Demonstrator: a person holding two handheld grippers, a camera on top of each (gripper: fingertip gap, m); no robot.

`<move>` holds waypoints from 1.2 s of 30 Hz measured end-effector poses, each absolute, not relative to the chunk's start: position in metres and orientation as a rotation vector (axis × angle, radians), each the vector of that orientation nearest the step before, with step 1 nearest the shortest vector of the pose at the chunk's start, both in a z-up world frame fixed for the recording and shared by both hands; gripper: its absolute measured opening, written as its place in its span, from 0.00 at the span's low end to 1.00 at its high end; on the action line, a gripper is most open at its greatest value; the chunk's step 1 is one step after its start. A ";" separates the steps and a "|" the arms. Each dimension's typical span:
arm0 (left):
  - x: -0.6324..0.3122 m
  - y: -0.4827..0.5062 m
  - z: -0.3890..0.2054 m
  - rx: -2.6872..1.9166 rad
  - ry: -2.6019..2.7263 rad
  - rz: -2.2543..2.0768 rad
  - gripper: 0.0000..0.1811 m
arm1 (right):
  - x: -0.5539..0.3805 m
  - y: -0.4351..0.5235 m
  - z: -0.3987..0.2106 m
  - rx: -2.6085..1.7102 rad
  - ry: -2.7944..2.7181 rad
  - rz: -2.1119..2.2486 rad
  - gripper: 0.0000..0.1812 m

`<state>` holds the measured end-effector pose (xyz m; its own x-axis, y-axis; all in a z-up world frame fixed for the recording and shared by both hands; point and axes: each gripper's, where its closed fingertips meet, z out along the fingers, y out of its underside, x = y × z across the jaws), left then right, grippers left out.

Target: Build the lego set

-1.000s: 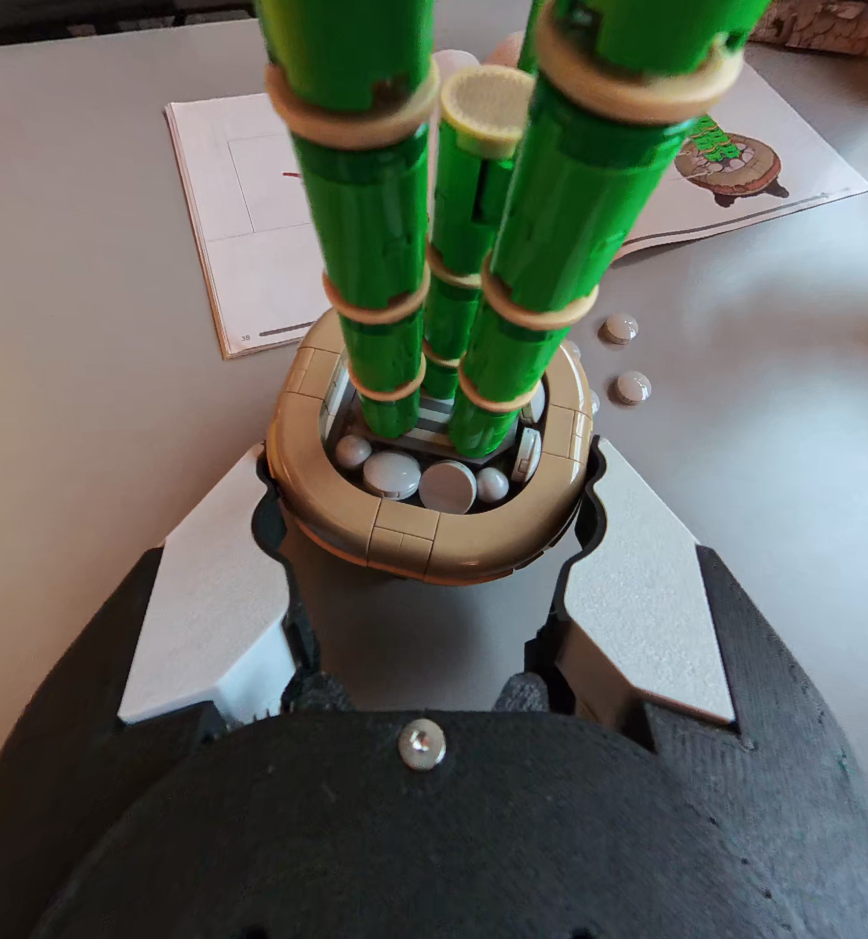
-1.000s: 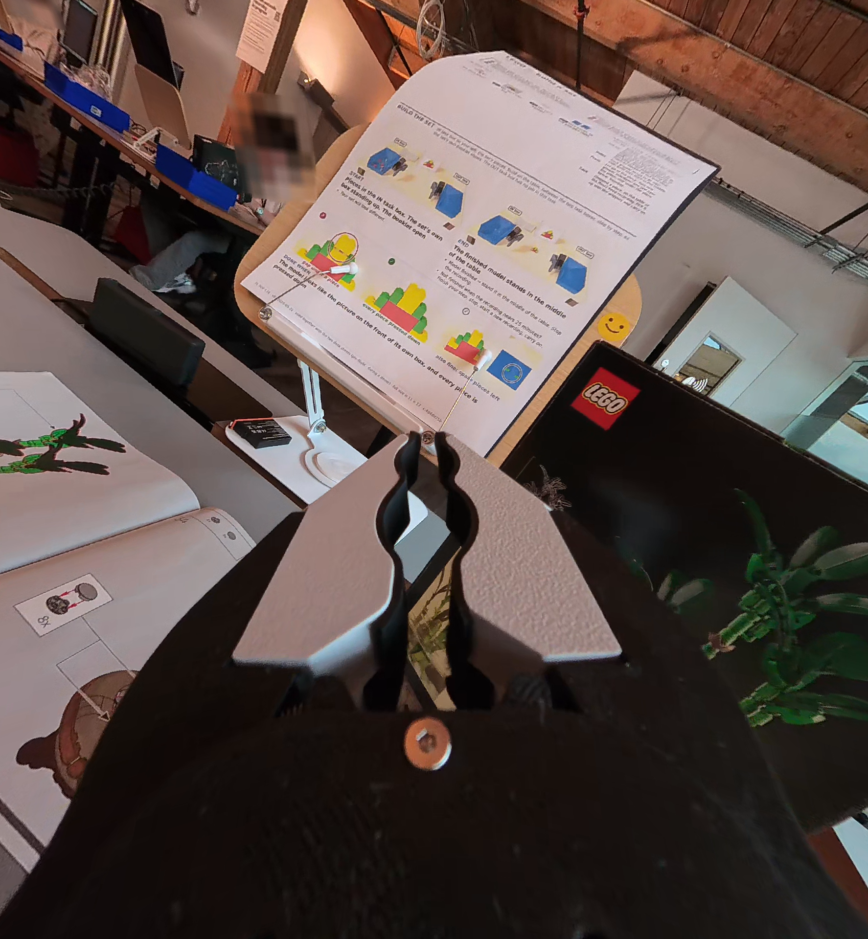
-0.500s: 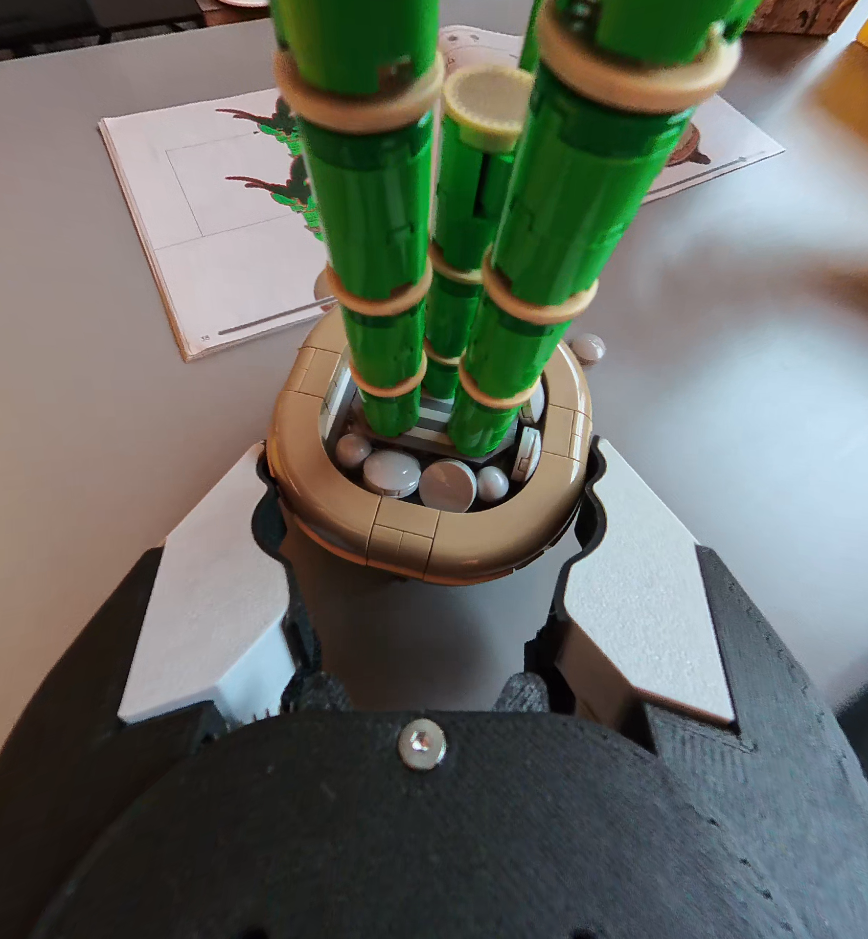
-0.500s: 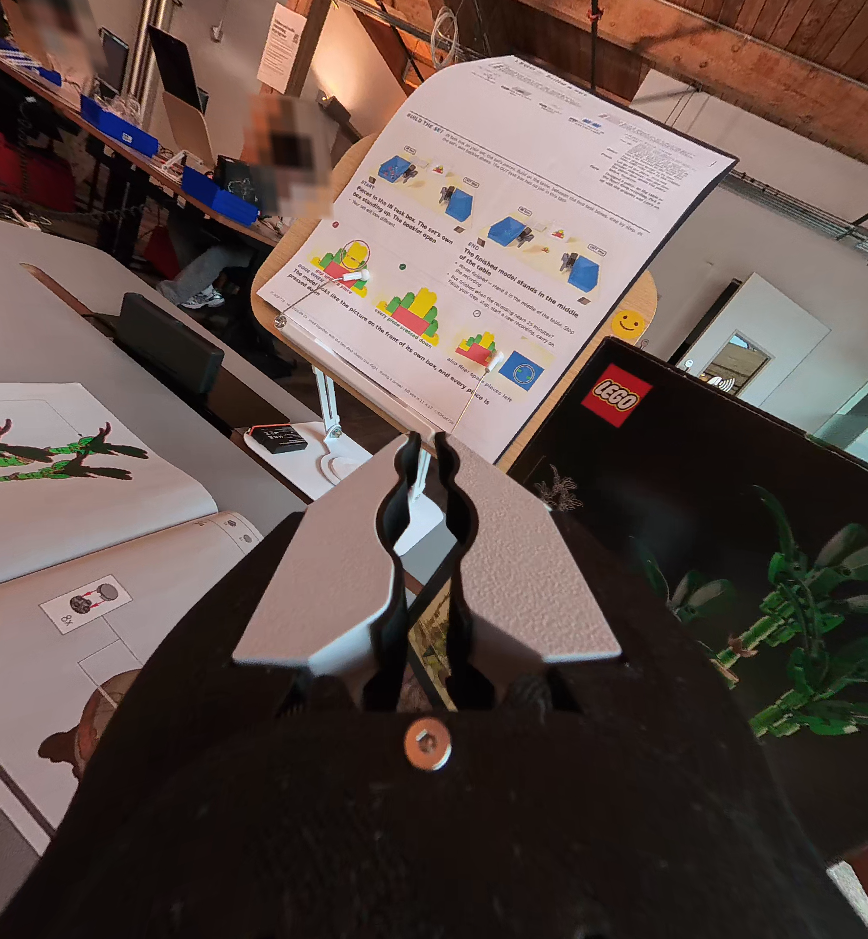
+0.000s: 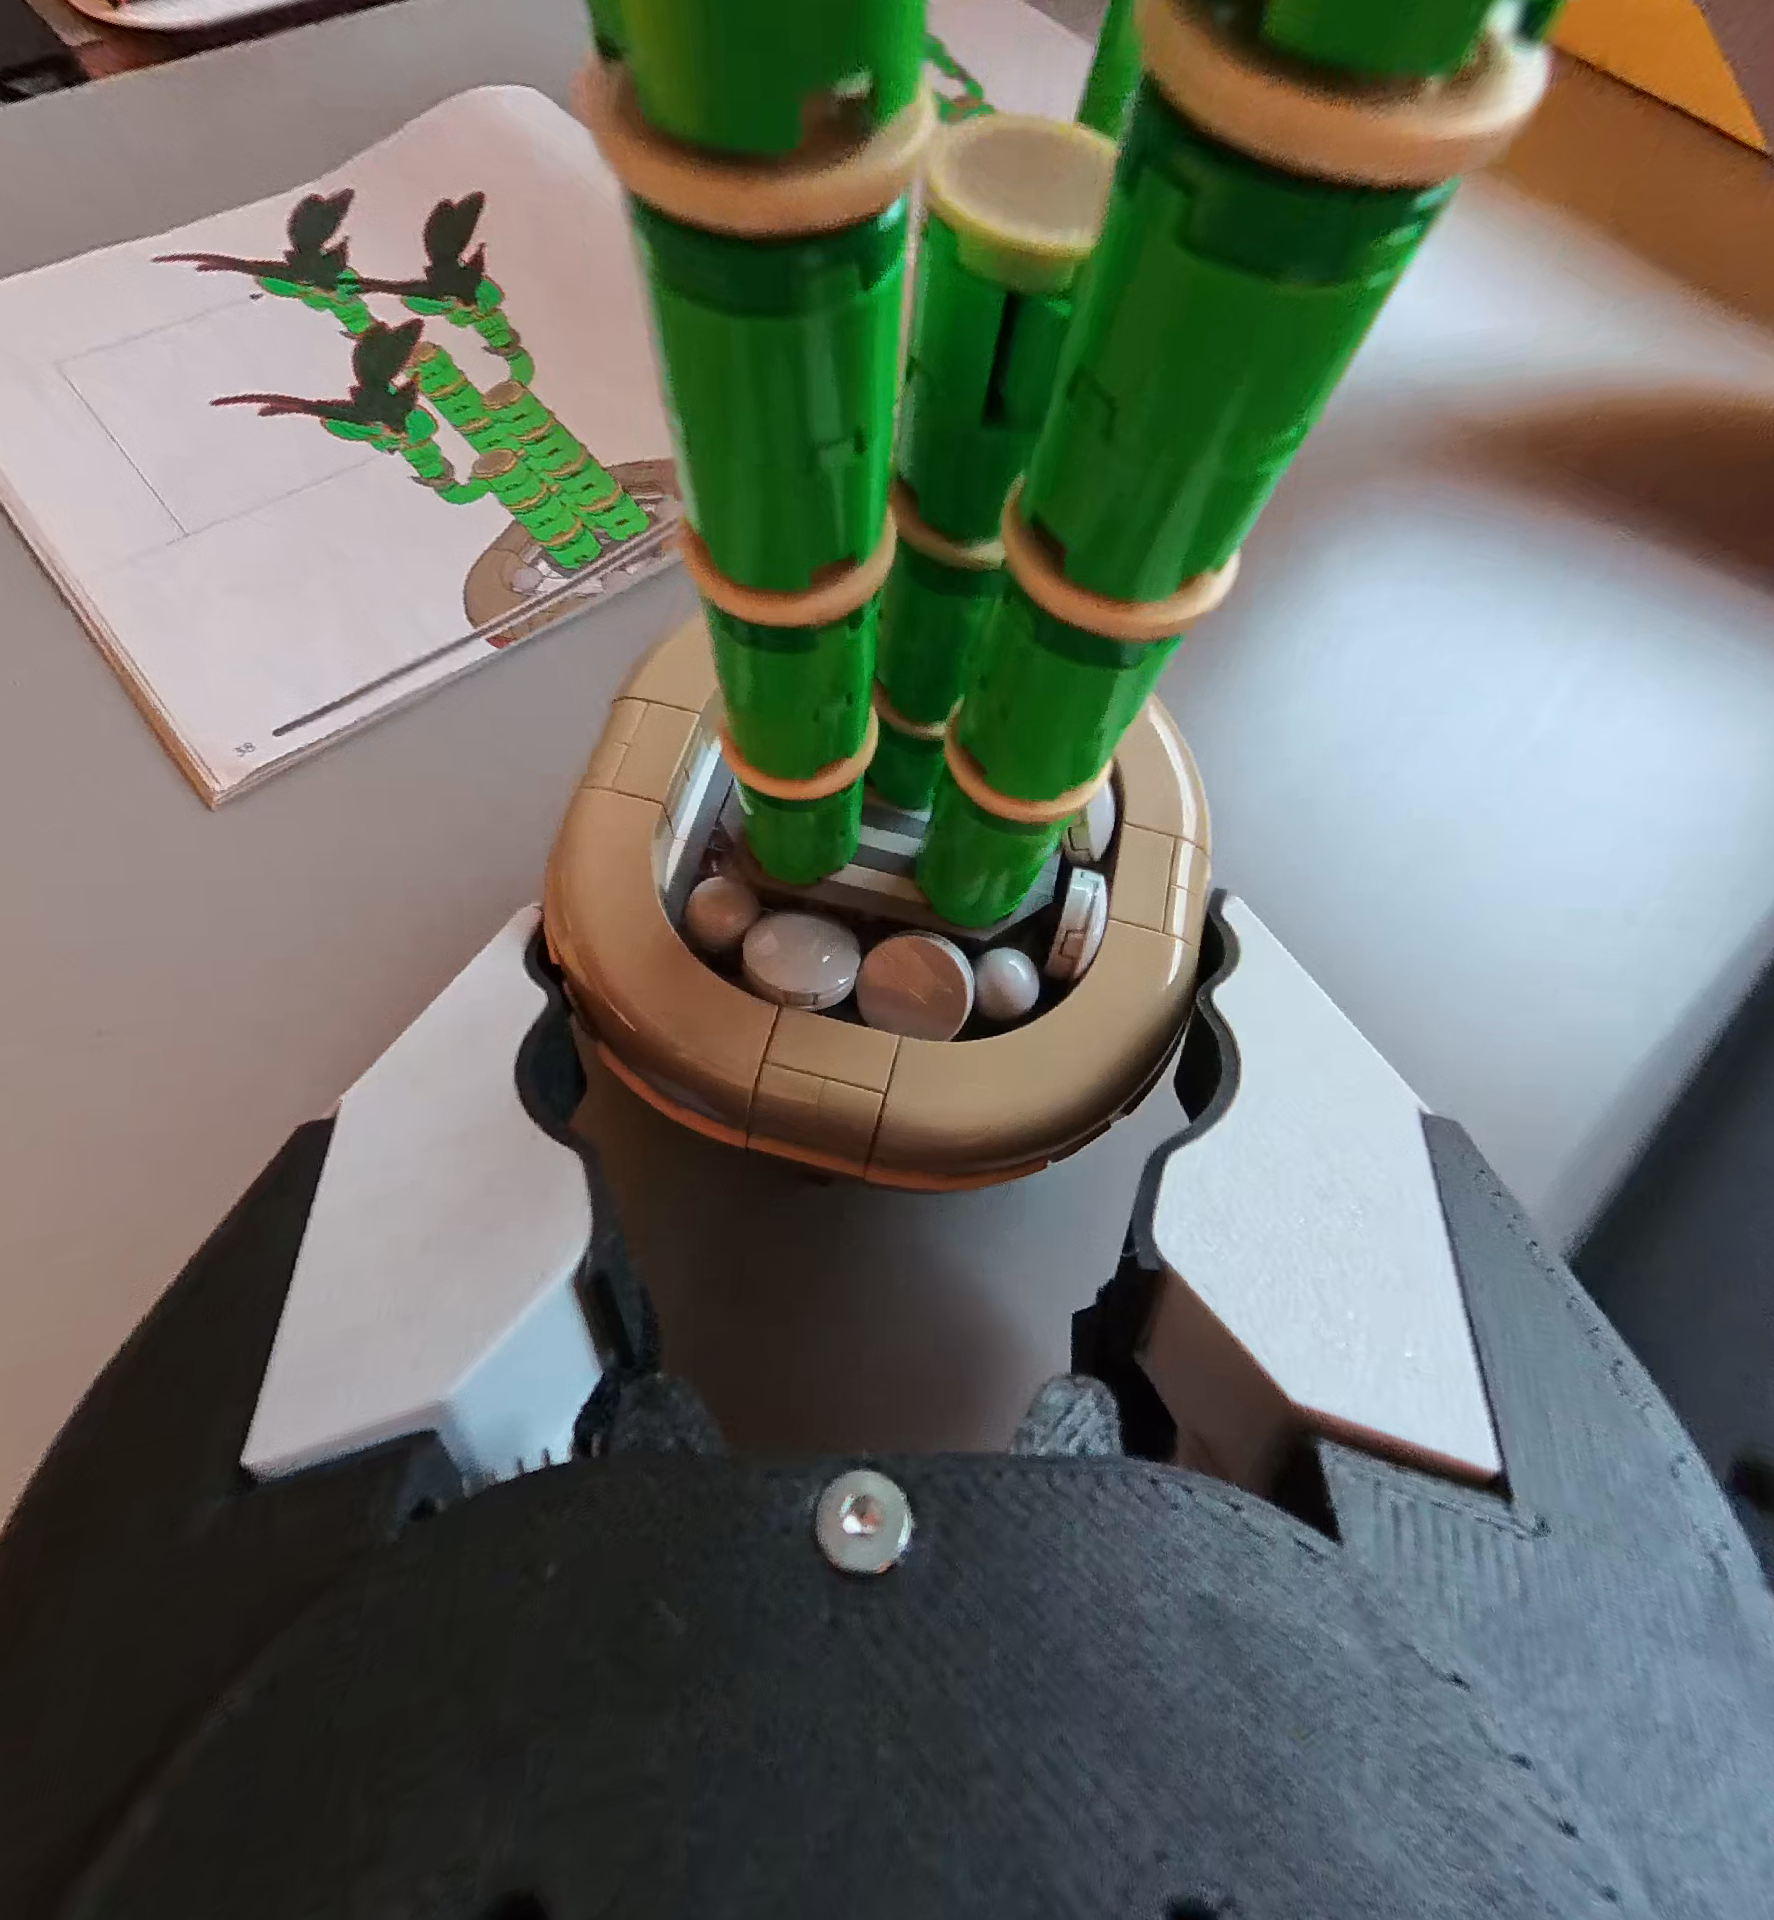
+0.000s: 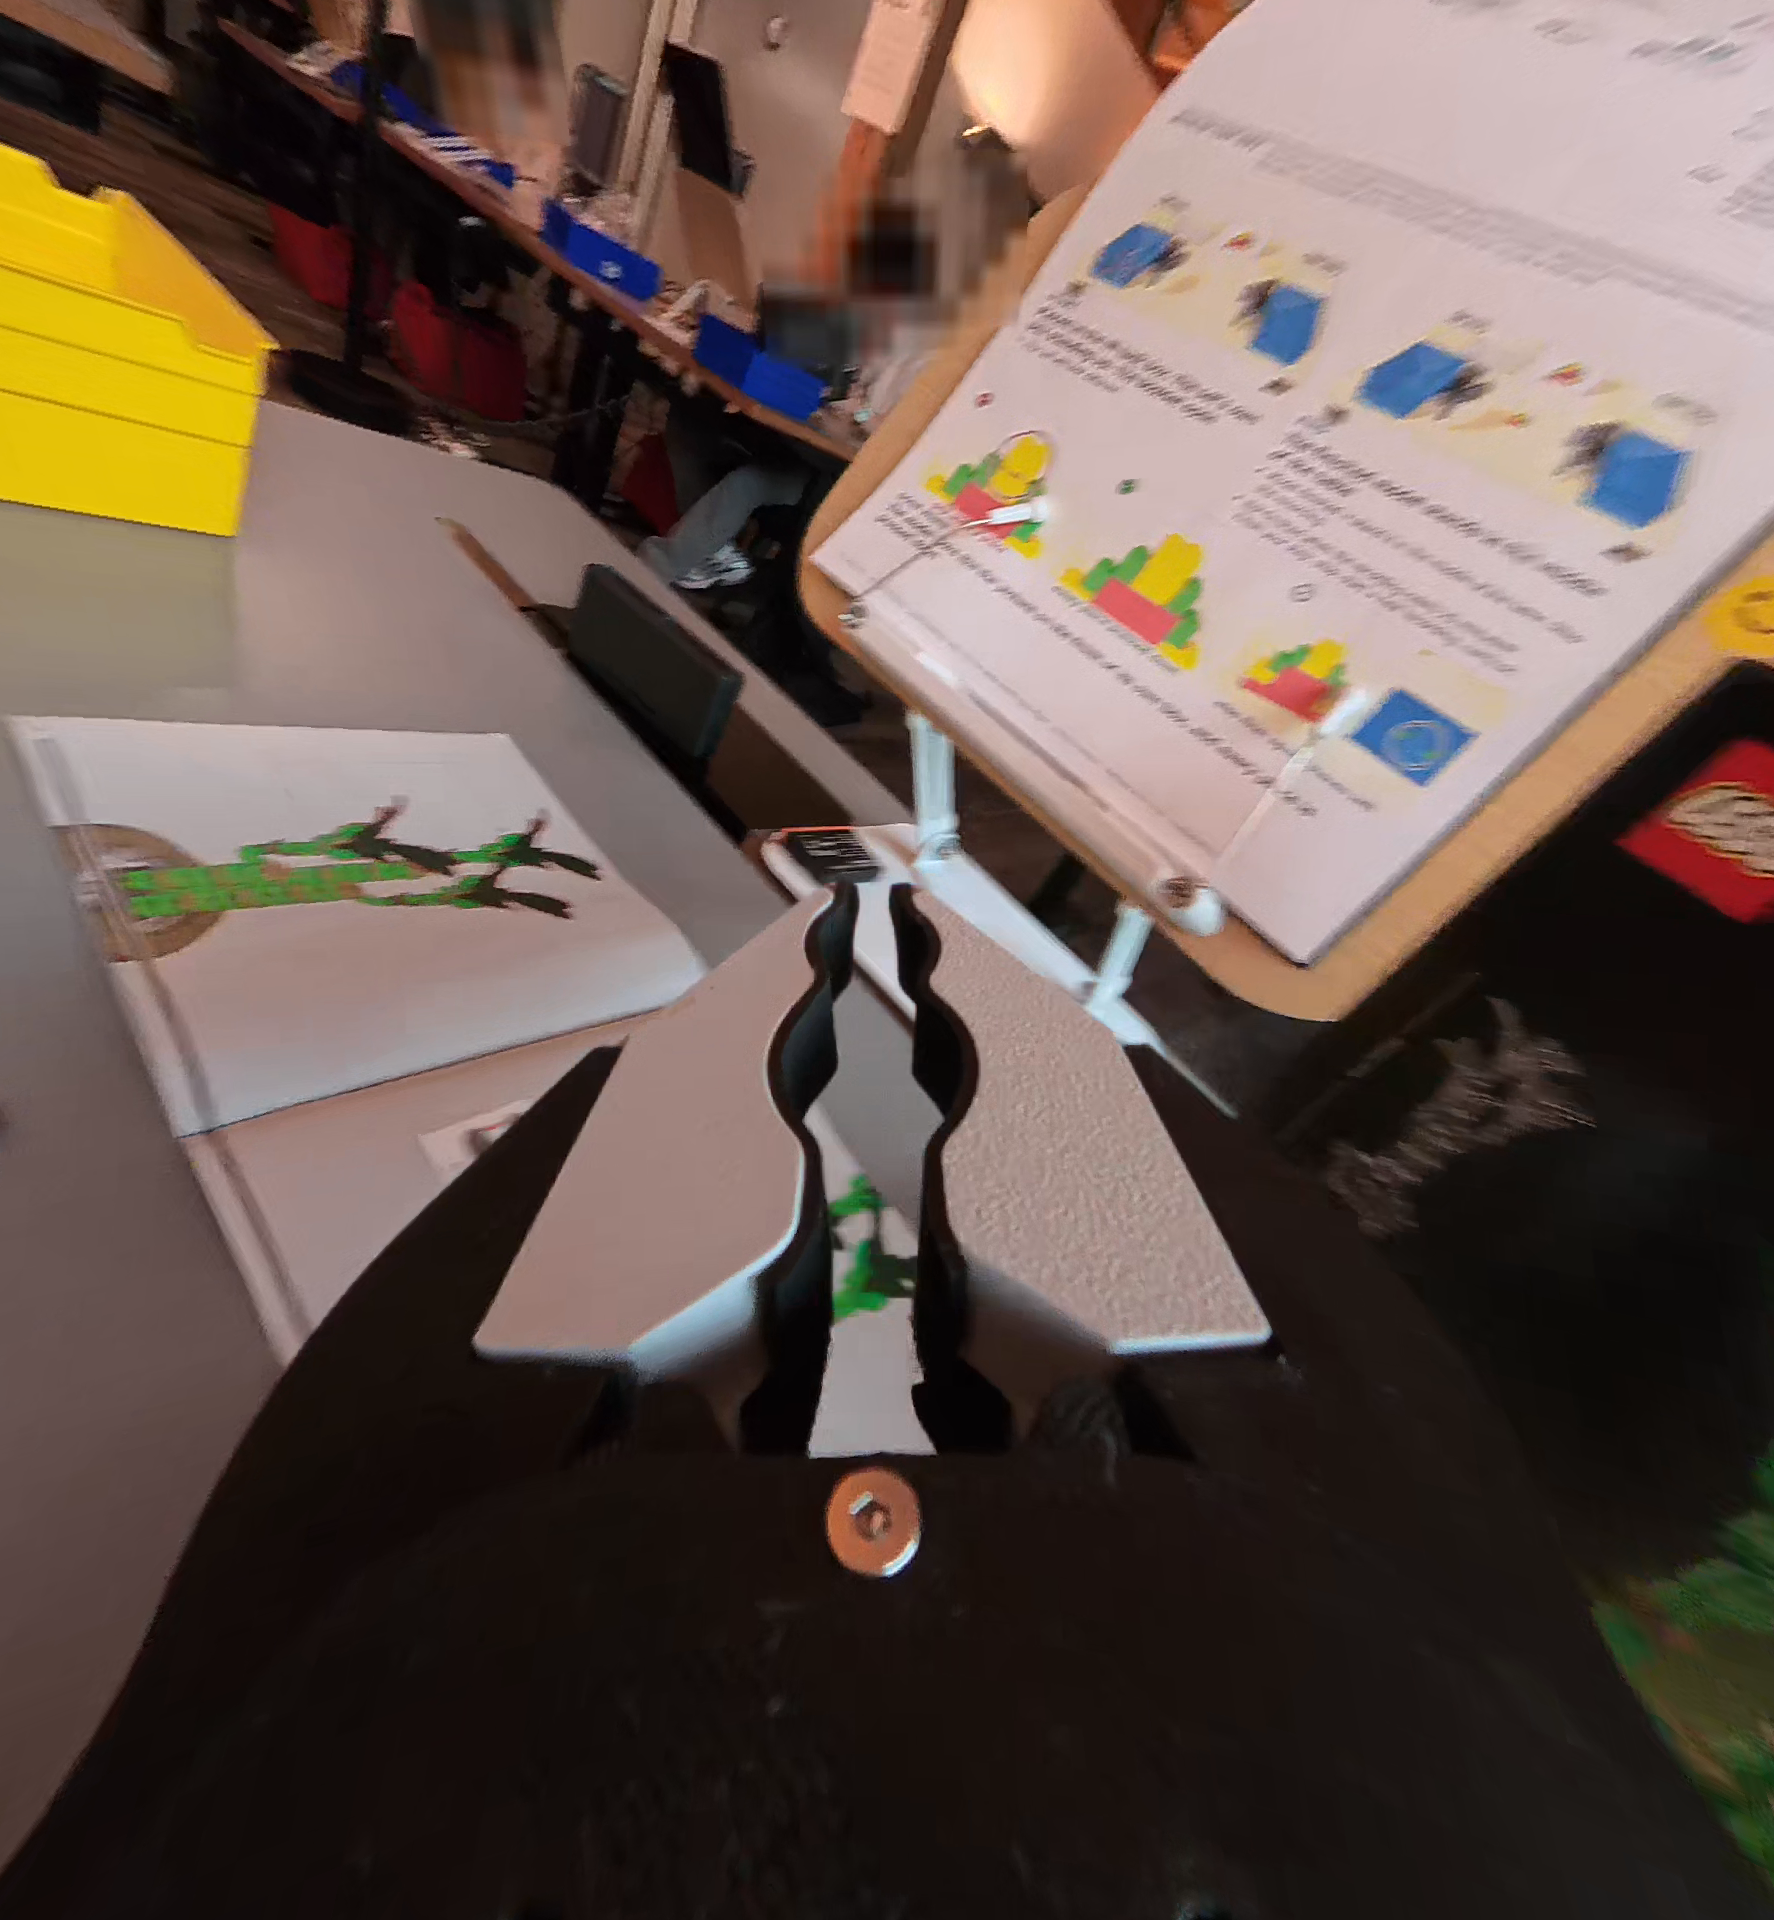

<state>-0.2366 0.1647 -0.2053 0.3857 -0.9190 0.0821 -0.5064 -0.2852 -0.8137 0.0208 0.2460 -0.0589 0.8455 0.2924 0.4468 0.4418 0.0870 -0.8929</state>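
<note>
1. Stalks (image 5: 769, 436): bright green, ringed with cream bands
2. Pot rim (image 5: 841, 1081): tan; the pebbles (image 5: 798, 961) inside are pale grey
3. Table (image 5: 114, 1018): plain grey
4. Booklet (image 6: 343, 894): white pages with green and dark brown drawings
5. Trays (image 6: 72, 353): yellow
6. Box (image 6: 1641, 1143): black with a red square and green leaves
7. Left gripper (image 5: 872, 945): black body, white fingers (image 5: 447, 1174)

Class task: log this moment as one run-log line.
left gripper: shut on tan brick pot of green bamboo stalks | right gripper: nearly shut, empty
</note>
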 end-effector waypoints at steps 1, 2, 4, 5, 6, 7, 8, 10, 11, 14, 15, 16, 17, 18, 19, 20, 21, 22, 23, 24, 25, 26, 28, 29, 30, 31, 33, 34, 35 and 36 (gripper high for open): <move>-0.239 0.164 -0.206 -1.937 1.233 -0.751 0.65 | 0.010 0.246 -0.066 -1.541 -0.646 -0.044 0.03; -0.241 0.162 -0.207 -1.951 1.237 -0.775 0.64 | -0.002 0.245 -0.073 -1.582 -0.681 0.047 0.04; -0.246 0.160 -0.210 -1.993 1.243 -0.842 0.62 | -0.020 0.242 -0.080 -1.620 -0.721 0.180 0.05; -0.248 0.160 -0.210 -2.007 1.238 -0.876 0.60 | -0.027 0.240 -0.081 -1.615 -0.737 0.210 0.06; -0.250 0.161 -0.209 -2.013 1.223 -0.896 0.59 | -0.032 0.239 -0.081 -1.608 -0.751 0.220 0.05; -0.253 0.163 -0.208 -2.019 1.207 -0.902 0.59 | -0.036 0.238 -0.082 -1.608 -0.766 0.223 0.05; -0.255 0.164 -0.208 -2.023 1.197 -0.898 0.59 | -0.041 0.237 -0.084 -1.613 -0.789 0.232 0.05; -0.258 0.165 -0.208 -2.027 1.193 -0.892 0.58 | -0.056 0.232 -0.093 -1.635 -0.859 0.278 0.06; -0.259 0.166 -0.208 -2.028 1.194 -0.891 0.58 | -0.064 0.229 -0.098 -1.646 -0.898 0.291 0.07; -0.267 0.168 -0.208 -2.027 1.198 -0.883 0.58 | -0.086 0.222 -0.112 -1.663 -0.991 0.330 0.07; -0.270 0.169 -0.208 -2.024 1.198 -0.879 0.57 | -0.096 0.219 -0.116 -1.666 -1.017 0.366 0.08; -0.273 0.170 -0.208 -2.022 1.197 -0.875 0.57 | -0.106 0.215 -0.120 -1.668 -1.043 0.397 0.08; -0.277 0.171 -0.207 -2.021 1.193 -0.867 0.57 | -0.115 0.212 -0.123 -1.669 -1.066 0.416 0.09; -0.281 0.173 -0.207 -2.020 1.187 -0.856 0.57 | -0.123 0.210 -0.127 -1.671 -1.091 0.423 0.09; -0.285 0.175 -0.207 -2.020 1.178 -0.843 0.57 | -0.131 0.208 -0.131 -1.672 -1.111 0.429 0.10; -0.289 0.178 -0.206 -2.022 1.164 -0.830 0.57 | -0.140 0.205 -0.134 -1.670 -1.130 0.444 0.11; -0.293 0.180 -0.206 -2.025 1.148 -0.819 0.55 | -0.149 0.201 -0.138 -1.668 -1.147 0.467 0.11; -0.297 0.183 -0.206 -2.027 1.132 -0.811 0.54 | -0.157 0.198 -0.141 -1.666 -1.160 0.494 0.11; -0.300 0.185 -0.205 -2.028 1.117 -0.803 0.53 | -0.166 0.194 -0.145 -1.666 -1.177 0.524 0.11; -0.303 0.188 -0.204 -2.028 1.106 -0.794 0.51 | -0.172 0.190 -0.149 -1.669 -1.197 0.544 0.12; -0.305 0.190 -0.204 -2.029 1.095 -0.782 0.50 | -0.177 0.188 -0.153 -1.673 -1.215 0.550 0.12; -0.308 0.193 -0.203 -2.032 1.079 -0.766 0.50 | -0.180 0.187 -0.158 -1.679 -1.231 0.546 0.12; -0.314 0.199 -0.203 -2.046 1.034 -0.745 0.49 | -0.180 0.187 -0.166 -1.699 -1.252 0.524 0.13; -0.316 0.202 -0.203 -2.056 1.008 -0.741 0.49 | -0.178 0.188 -0.168 -1.709 -1.250 0.512 0.13; -0.319 0.205 -0.203 -2.066 0.980 -0.733 0.49 | -0.175 0.191 -0.168 -1.717 -1.237 0.506 0.13; -0.322 0.207 -0.203 -2.072 0.955 -0.726 0.48 | -0.172 0.193 -0.167 -1.725 -1.218 0.508 0.13; -0.325 0.211 -0.201 -2.072 0.928 -0.714 0.45 | -0.165 0.199 -0.164 -1.738 -1.175 0.509 0.13; -0.325 0.211 -0.200 -2.067 0.925 -0.702 0.44 | -0.160 0.202 -0.162 -1.742 -1.156 0.502 0.13; -0.324 0.211 -0.199 -2.058 0.931 -0.686 0.44 | -0.157 0.204 -0.161 -1.747 -1.139 0.493 0.13; -0.322 0.209 -0.198 -2.042 0.950 -0.678 0.43 | -0.153 0.207 -0.160 -1.753 -1.124 0.485 0.13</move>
<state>-0.3215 0.2095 -0.1980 0.5807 -0.8020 0.1398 -0.3928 -0.4264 -0.8148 -0.1531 0.2067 -0.1601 0.4957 0.8542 0.1572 0.4715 -0.1127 -0.8746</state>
